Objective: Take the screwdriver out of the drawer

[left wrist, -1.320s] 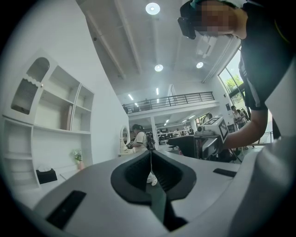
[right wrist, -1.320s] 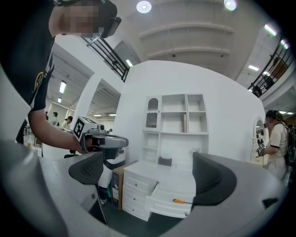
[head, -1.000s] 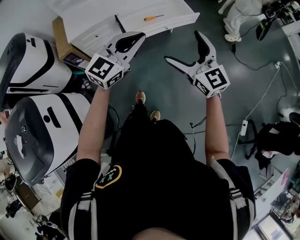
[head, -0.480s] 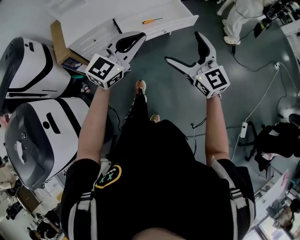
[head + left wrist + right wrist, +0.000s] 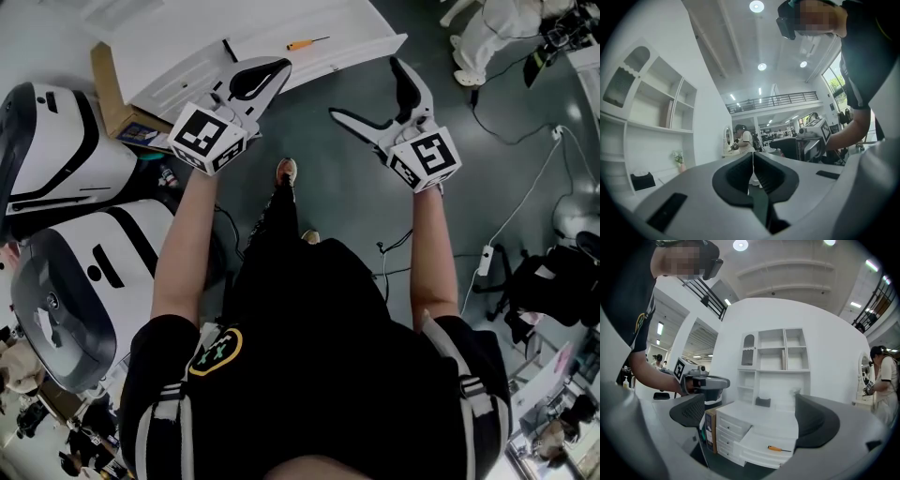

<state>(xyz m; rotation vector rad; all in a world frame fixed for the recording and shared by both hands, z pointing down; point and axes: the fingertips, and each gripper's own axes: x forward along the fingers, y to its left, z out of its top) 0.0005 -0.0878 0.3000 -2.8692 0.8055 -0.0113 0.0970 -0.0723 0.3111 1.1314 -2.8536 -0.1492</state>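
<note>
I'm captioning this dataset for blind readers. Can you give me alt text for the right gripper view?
The right claw, its jaws wide apart and empty, faces a white cabinet whose open drawer holds an orange-handled screwdriver. White shelves stand behind it.

The dark grey floor carries 1 white dresser. 1 drawer of the dresser stands pulled out. 1 orange-handled screwdriver lies flat on the drawer's white base. 1 brown cardboard box stands on the floor against the dresser's side. Beyond the box, further from the dresser, 2 large white-and-black housings stand on the floor. 1 white power strip with its cable lies on the floor, well apart from the dresser.
</note>
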